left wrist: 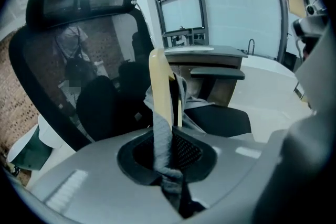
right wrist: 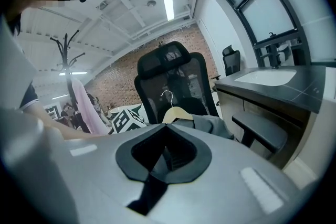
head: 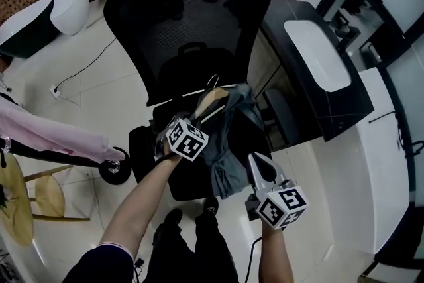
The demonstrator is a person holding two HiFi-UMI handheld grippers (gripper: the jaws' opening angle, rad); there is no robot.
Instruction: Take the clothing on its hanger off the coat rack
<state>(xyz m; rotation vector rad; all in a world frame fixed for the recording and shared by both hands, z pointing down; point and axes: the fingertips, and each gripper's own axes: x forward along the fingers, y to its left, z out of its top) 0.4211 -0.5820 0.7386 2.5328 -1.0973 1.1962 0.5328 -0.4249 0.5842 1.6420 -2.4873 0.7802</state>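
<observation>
Centrally in the head view, left gripper (head: 193,120) clamped on grey clothing (head: 228,146) and its wooden hanger (head: 213,100), over the black office chair (head: 192,23), right gripper (head: 258,168) lower right, jaws together, empty.

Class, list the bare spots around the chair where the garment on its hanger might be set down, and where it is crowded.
Bare tiled floor lies between the office chair and the white pouf, and between the right claw and the dark desk. The chair seat is crowded: grey garment, wooden hanger, left claw.
</observation>
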